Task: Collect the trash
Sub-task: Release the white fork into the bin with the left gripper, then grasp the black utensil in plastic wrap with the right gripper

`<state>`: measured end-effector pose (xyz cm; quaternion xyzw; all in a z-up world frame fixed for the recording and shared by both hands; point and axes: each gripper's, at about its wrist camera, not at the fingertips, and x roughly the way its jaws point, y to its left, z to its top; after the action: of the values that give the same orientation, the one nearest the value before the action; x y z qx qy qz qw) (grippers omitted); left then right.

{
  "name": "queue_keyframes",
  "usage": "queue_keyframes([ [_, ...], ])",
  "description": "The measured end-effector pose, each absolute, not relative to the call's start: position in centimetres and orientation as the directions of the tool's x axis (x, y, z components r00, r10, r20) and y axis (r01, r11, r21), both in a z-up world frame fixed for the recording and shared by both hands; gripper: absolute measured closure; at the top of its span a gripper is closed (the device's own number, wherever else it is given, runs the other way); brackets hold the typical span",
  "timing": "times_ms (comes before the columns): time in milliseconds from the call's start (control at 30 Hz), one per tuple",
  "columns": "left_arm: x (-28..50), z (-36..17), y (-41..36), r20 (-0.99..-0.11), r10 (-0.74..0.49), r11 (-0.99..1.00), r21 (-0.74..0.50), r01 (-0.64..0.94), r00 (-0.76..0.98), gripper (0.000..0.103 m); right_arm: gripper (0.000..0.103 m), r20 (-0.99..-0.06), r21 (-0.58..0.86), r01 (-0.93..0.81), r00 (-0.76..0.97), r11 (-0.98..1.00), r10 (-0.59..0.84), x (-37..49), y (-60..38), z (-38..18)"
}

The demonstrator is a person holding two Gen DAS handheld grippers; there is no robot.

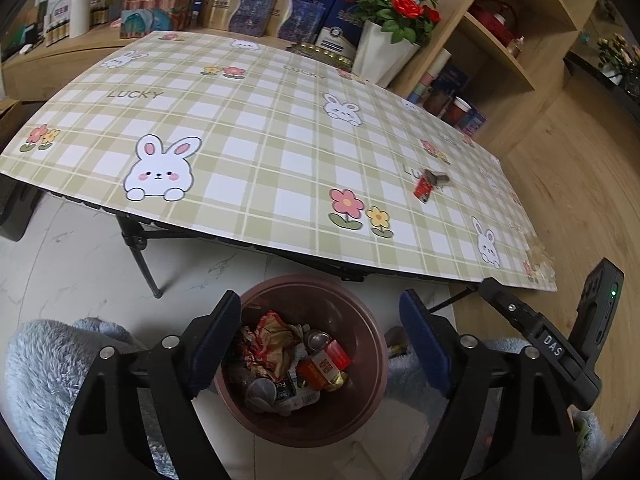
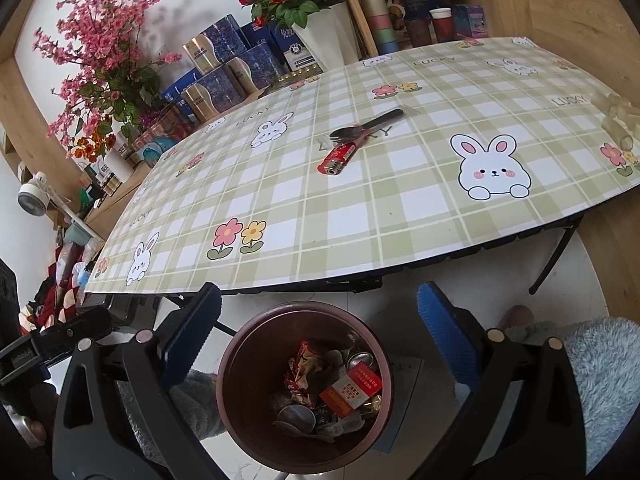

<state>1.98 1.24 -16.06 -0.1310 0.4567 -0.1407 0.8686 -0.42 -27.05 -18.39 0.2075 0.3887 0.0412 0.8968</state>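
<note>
A brown round trash bin [image 1: 360, 412] stands on the floor in front of the table and holds wrappers, red cartons and can lids; it also shows in the right wrist view [image 2: 248, 432]. My left gripper [image 1: 320, 344] is open and empty right above the bin. My right gripper [image 2: 320, 336] is open and empty above the same bin. On the table lie a red lighter [image 2: 337, 157] and a dark spoon [image 2: 366, 124]; they show small in the left wrist view, the lighter [image 1: 423, 192] beside the spoon [image 1: 438, 179].
A low folding table with a green plaid bunny cloth [image 1: 260, 140] fills the middle. Clear crumpled plastic [image 2: 618, 122] lies at its right edge. Boxes, flower vases [image 1: 382, 54] and wooden shelves [image 1: 516, 32] stand behind. Fluffy blue sleeves [image 1: 44, 380] flank the bin.
</note>
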Motion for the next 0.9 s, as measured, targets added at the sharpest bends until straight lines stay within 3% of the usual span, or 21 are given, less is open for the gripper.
queue_keyframes([
  [300, 3.8, -15.3, 0.0, -0.747, -0.263, 0.965, -0.220, 0.146, 0.611, 0.019, 0.006, -0.681, 0.272, 0.023, 0.710, 0.962, 0.176, 1.0, -28.2, -16.7],
  [567, 8.4, -14.3, -5.8, -0.726, -0.312, 0.943, -0.158, 0.293, 0.613, 0.019, 0.006, -0.690, 0.271, 0.035, 0.704, 0.962, 0.168, 3.6, -32.9, -16.0],
  [700, 10.5, -14.1, -7.5, -0.708, -0.340, 0.936, -0.194, 0.293, 0.619, 0.019, 0.006, -0.692, 0.322, 0.024, 0.689, 0.946, 0.218, 7.2, -34.5, -16.1],
  [900, 12.9, -14.8, -7.6, -0.706, -0.331, 0.942, -0.208, 0.263, 0.626, 0.019, 0.023, -0.693, 0.425, 0.032, 0.655, 0.905, 0.302, 14.4, -34.1, -17.3],
])
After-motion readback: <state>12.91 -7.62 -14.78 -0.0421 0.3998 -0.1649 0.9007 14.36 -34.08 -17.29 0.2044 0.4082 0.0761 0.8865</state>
